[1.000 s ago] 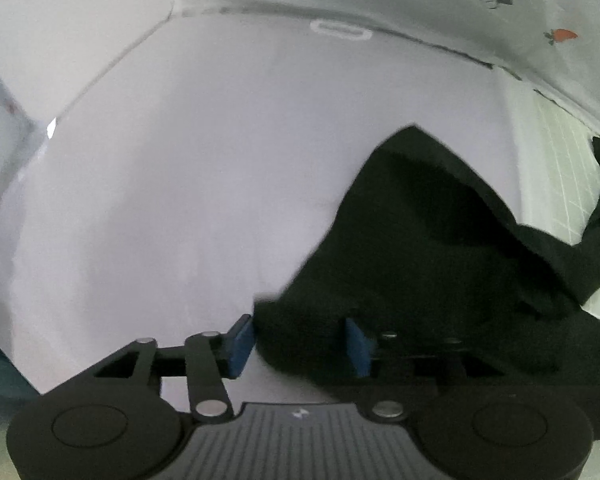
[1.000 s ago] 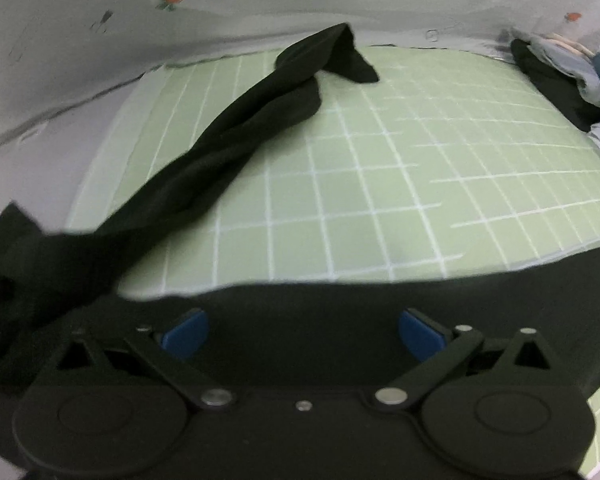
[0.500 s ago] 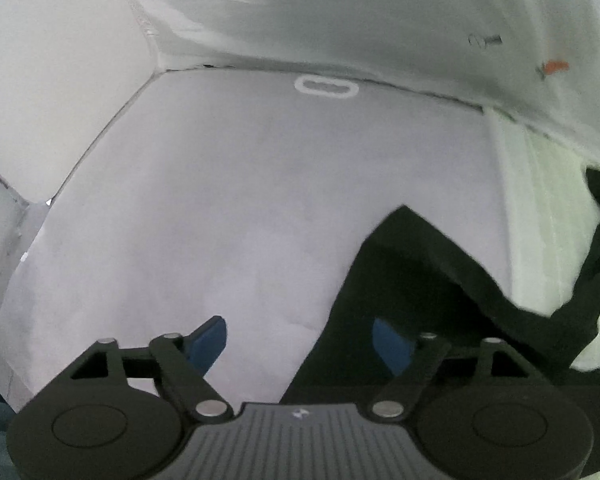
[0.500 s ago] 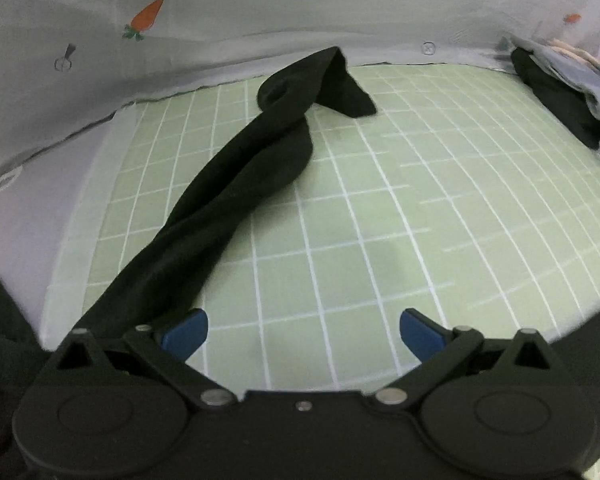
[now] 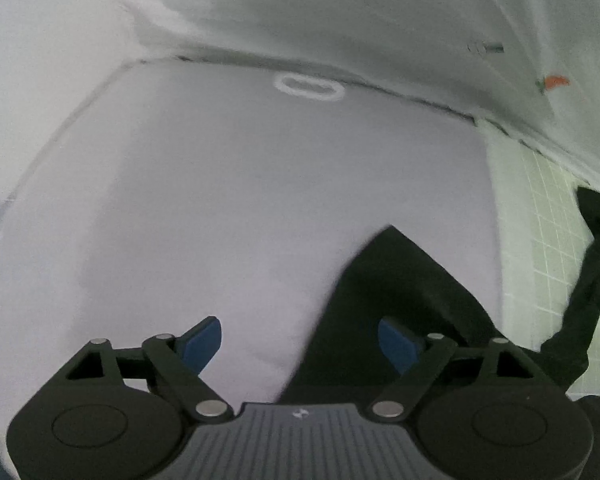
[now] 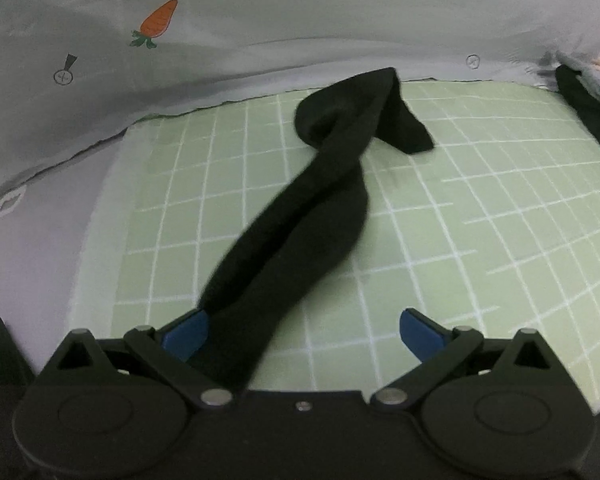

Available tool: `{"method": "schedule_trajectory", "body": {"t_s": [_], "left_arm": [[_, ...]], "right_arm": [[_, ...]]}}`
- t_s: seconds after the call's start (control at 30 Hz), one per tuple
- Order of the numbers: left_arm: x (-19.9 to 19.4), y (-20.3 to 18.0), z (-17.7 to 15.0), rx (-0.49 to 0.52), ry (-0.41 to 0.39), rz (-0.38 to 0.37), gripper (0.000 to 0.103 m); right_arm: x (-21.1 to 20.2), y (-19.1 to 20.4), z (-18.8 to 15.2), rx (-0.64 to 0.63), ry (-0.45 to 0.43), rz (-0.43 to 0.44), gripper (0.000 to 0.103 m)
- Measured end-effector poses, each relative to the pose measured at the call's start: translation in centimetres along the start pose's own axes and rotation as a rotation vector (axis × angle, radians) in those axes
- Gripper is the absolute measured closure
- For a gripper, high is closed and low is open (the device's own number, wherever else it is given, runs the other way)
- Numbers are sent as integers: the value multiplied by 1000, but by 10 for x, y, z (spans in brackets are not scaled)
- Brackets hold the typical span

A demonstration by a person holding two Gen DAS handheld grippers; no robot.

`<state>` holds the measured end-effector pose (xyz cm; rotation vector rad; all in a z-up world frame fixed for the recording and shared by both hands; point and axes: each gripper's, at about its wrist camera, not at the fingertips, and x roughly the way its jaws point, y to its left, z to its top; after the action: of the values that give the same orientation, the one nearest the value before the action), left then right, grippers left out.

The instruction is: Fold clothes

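Pale grey sheet (image 5: 228, 200) covers the tabletop under your left side, w/ a green grid mat (image 6: 460, 216) beside it under your right; a grey backdrop cloth (image 6: 300, 12) printed w/ a carrot (image 6: 158, 22) hangs behind both.

Left gripper (image 5: 300, 340): your jaws are opening, already wide, blue pads clear of everything. A corner of the black garment (image 5: 400, 292) lies flat below them, from the middle of the gap toward 3 o'clock, passing under the right-hand pad; no pinch on it. The cloth's point peaks at about 1 o'clock from the gap. Bare grey sheet sits under the left-hand pad, at 9 o'clock. Further out at 12 o'clock, a white oval ring mark (image 5: 308, 87) near the sheet's far edge. At 3 o'clock, a thin twisted strip of the same black fabric runs up over the mat's edge.

Right gripper (image 6: 302, 334): jaws wide, nothing pressed. The garment's long twisted sleeve or leg (image 6: 300, 232) (can't tell which) crosses just beside the left-hand pad at 9 o'clock, then stretches away toward 12 o'clock over the mat, ending in a looped, folded end near the backdrop. The right-hand pad hangs over bare mat. Out at 2 o'clock, a heap of other clothes (image 6: 588, 96), dark and pale blue, at the mat's far corner.
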<state>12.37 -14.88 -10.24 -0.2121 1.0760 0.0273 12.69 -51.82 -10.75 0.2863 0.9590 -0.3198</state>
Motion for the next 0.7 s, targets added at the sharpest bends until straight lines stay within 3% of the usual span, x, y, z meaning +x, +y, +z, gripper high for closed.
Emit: {"method": "schedule_trajectory", "body": {"t_s": [0.17, 0.37, 0.53, 0.57, 0.67, 0.7], "left_arm": [[36, -25, 15, 41, 14, -97, 17], [62, -35, 38, -57, 74, -192, 17], [84, -50, 50, -79, 147, -128, 22], [85, -53, 51, -76, 155, -105, 24], [85, -62, 52, -65, 159, -28, 43], [84, -64, 52, -60, 156, -4, 57]], "right_arm": [[14, 6, 10, -10, -3, -14, 0], [26, -7, 28, 23, -16, -26, 3], [40, -31, 43, 139, -13, 19, 20], [41, -34, 44, 154, -15, 34, 29], [44, -36, 48, 140, -11, 69, 57], [45, -34, 49, 123, -11, 84, 68]]}}
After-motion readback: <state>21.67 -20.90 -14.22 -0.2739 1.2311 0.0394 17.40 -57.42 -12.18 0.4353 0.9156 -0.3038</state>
